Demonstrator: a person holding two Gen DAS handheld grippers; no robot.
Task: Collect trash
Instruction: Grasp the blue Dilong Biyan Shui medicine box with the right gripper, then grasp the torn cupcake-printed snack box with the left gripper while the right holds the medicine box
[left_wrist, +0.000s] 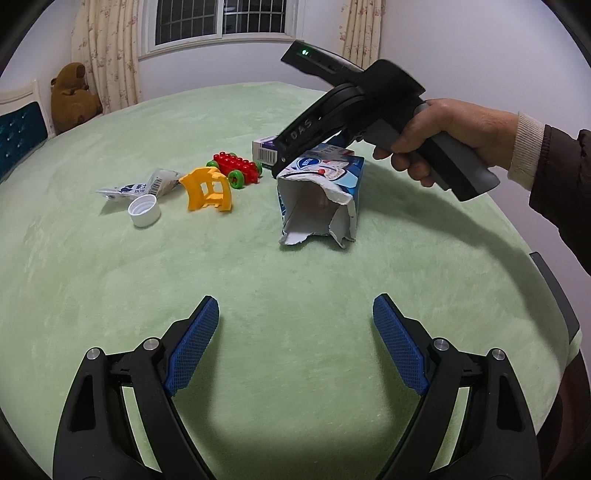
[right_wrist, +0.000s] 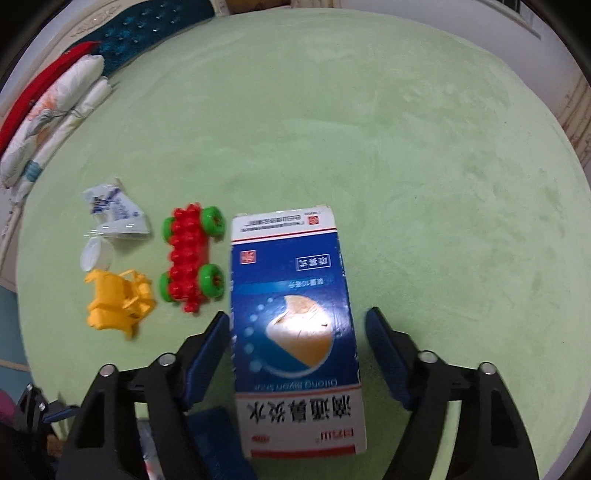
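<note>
Trash and toys share the middle of my pale green plush bed cover. My right claw points steeply down over a blue and white cardboard medicine box lying flat on the bed; the box sits between the 2 blue pads, with the left pad right at its edge and a visible gap on the other side, so nothing is pinched. My left claw hangs spread wide and empty over bare cover near the close edge of the bed.

A torn white and blue carton stands open beside the medicine box. Toward the headboard edge lie a red brick toy car with green wheels, a yellow plastic toy chair, a white screw cap and a crumpled white and blue wrapper, all near one another. A brown plush bear sits at the far corner.
</note>
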